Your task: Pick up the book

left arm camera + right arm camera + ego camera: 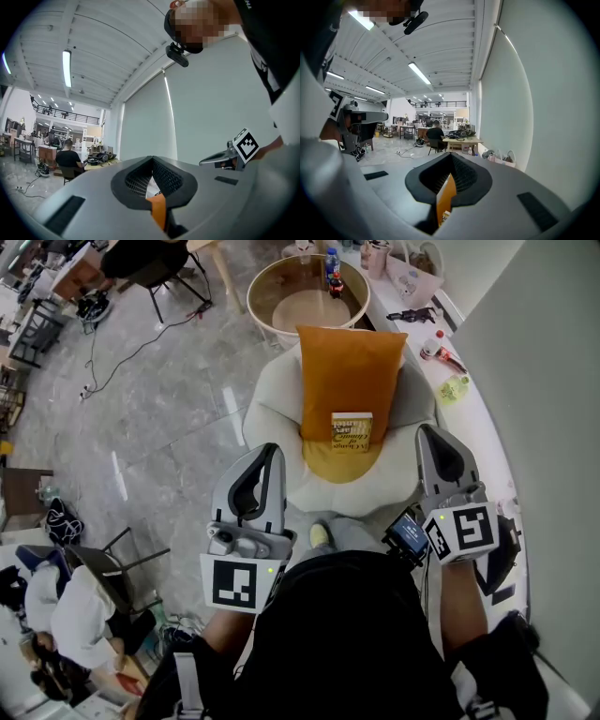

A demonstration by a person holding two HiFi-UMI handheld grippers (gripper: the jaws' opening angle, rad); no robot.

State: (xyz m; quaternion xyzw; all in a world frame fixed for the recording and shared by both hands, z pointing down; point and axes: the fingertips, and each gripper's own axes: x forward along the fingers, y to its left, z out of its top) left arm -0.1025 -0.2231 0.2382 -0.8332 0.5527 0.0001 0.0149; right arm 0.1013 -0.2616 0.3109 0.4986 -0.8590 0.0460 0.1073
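Person's dark top [328,634] fills the bottom of the head view, one shoe toe [320,535] poking out past it. Left gripper [272,454] and right gripper [429,432] are both held out front, marker cubes toward the camera, tips pointing at a white armchair [272,409]. Both sets of tongs are clenched with nothing in them: the left gripper view shows the jaw tips met [152,158], and so does the right gripper view [451,154]. An orange sliver shows through the slot below each set of tips.

Yellow book [352,430] stands on the chair seat, leaning back on an orange cushion [347,362]. It sits between the two grippers' tips and slightly ahead, touched by neither.

Round beige table [267,301] is behind the chair with a bottle [331,263] on it. White ledge [487,427] with small items runs along the right. Grey marble floor [159,399] is on the left, with a seated person [66,615] at the bottom left.
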